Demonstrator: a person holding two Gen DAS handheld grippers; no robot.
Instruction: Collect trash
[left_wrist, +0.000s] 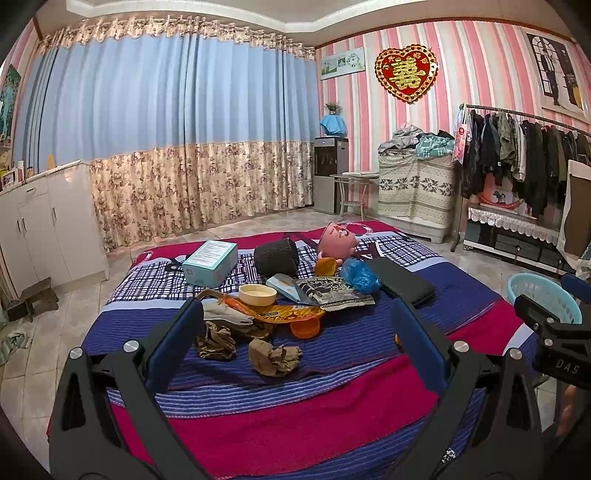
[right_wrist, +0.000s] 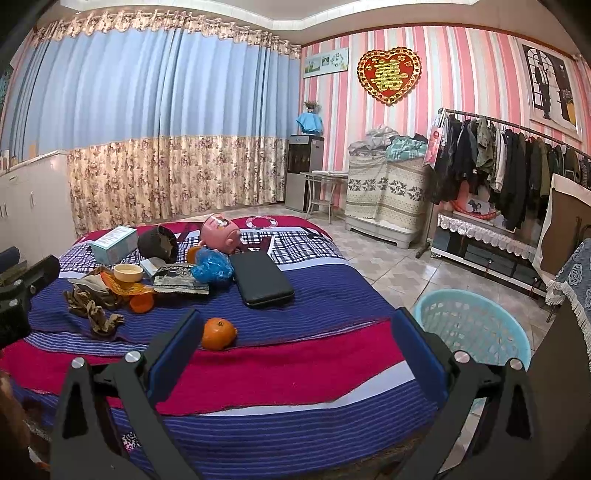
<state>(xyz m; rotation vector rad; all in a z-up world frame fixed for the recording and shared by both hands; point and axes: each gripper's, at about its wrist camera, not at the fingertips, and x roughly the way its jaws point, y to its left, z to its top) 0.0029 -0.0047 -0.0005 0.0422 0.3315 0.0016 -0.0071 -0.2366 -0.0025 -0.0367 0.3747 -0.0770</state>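
- The left tongs stand spread wide over the near edge of the bed, holding nothing; blue pads line black plastic arms with silver rivets.
- The right tongs are likewise wide apart and hold nothing, hovering above the bed's near right part.
- The bedcover is coarse woven cloth in magenta and blue stripes, giving way to a plaid farther back.
- A round orange rests on the cover just beyond the right tongs' left pad; in the left view only a sliver of it shows.
- Two crumpled brown paper wads lie nearest the left tongs, wrinkled and dull.
- Behind them sits the trash heap: a glossy orange wrapper, a shallow cream bowl, a dark printed packet and a blue plastic bag, bunched together and overlapping.
- A flat black case lies to the right of the heap, with bare cover around it.
- Farther back: a pale carton, a dark ribbed cylinder and what may be a pink toy pig, tipped over.
- A pale blue lattice basket stands on the tiled floor beside the bed's right edge, its near rim hidden by the right tongs.
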